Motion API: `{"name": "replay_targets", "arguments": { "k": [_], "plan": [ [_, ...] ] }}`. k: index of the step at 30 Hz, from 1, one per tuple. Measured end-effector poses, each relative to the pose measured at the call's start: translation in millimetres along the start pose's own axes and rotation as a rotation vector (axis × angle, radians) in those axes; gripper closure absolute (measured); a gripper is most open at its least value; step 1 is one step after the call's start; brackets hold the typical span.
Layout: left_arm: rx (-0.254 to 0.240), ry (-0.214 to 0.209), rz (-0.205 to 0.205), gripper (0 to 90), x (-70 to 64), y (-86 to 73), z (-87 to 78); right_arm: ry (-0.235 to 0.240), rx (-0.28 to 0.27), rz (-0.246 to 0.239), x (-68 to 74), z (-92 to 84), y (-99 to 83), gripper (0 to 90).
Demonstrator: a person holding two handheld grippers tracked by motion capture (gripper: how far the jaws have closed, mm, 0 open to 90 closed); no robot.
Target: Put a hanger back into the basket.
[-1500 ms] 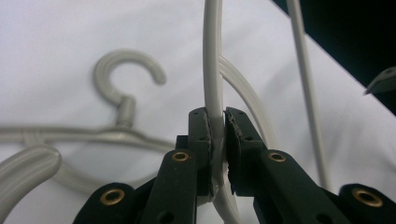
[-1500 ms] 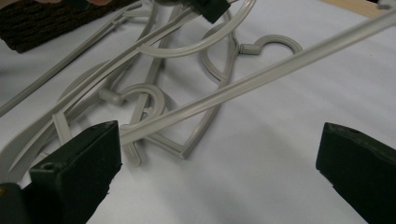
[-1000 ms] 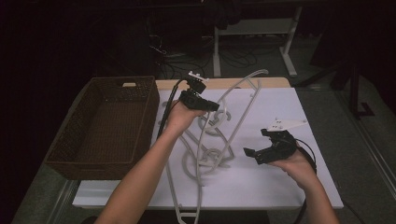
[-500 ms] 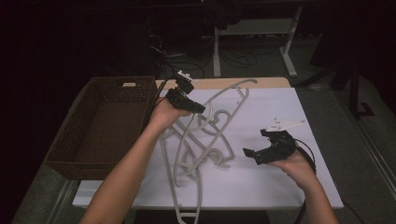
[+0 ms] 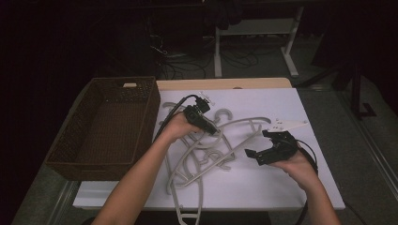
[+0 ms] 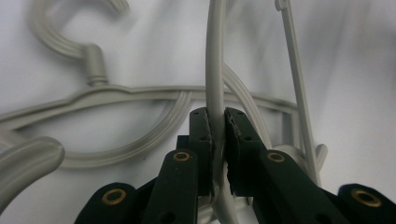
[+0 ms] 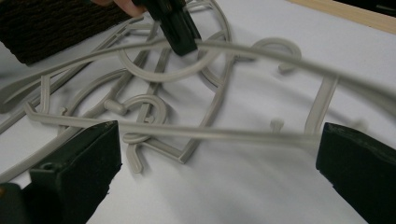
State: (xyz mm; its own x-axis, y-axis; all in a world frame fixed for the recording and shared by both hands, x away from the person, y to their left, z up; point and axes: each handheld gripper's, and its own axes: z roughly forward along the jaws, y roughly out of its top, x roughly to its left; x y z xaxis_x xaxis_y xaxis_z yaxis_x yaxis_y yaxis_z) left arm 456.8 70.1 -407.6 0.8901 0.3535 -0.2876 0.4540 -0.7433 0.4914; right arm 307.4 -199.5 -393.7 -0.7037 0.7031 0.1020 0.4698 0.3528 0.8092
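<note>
On the white-covered tabletop (image 5: 281,187) beside a wicker basket (image 5: 105,126), the left hand-held gripper (image 6: 217,122) pinches one grey hanger (image 6: 215,56) in the tangled pile, seemingly to free it, while the right hand-held gripper (image 5: 263,150) waits spread.

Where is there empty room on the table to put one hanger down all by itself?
Bare white cover lies along the near edge, right of the hanger pile and below the right gripper. The far right corner beyond that gripper is free too. The wicker basket looks empty. The middle is crowded.
</note>
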Motion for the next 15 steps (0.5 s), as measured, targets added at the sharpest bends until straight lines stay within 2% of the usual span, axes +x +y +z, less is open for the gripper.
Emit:
{"name": "replay_targets", "arguments": {
  "k": [6,9,11,15],
  "plan": [
    [0.021,0.001,0.017,81.2,3.0,-2.5,17.1,0.000,0.006,-0.004,0.3,1.5,-0.6,0.0],
    [-0.020,0.013,0.016,69.9,3.9,-6.6,14.7,0.000,0.007,-0.006,0.7,1.7,-0.5,0.0],
    [-0.040,0.041,0.010,59.0,3.2,-9.1,9.2,-0.001,0.007,-0.006,0.6,1.8,-0.6,0.0],
    [-0.101,0.071,-0.011,49.4,-4.8,-18.2,-9.0,-0.001,0.009,-0.008,0.9,2.3,-0.7,0.0]
  ]
}}
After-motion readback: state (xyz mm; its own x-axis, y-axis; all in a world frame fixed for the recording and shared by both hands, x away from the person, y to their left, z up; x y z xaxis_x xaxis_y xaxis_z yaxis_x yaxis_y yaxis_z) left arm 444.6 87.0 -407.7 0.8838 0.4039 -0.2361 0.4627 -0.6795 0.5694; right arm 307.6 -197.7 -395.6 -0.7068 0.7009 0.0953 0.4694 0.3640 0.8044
